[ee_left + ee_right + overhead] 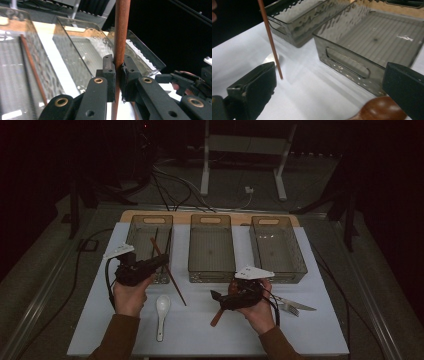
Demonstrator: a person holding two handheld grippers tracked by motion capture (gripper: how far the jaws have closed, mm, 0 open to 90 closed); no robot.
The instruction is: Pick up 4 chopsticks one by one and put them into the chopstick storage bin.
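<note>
Wooden chopstick (121, 32) clamped upright between left gripper (118, 72) jaws, seemingly mid-length.

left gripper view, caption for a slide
Left gripper clamps a brown chopstick upright before clear bins.

Three bins stand in a row at the table's far side: left bin (148, 247), middle bin (211, 247), right bin (278, 249). A chopstick (155, 240) lies in the left bin. Before them lie a spoon (161, 315) at left and a fork (295, 306) at right.
</note>
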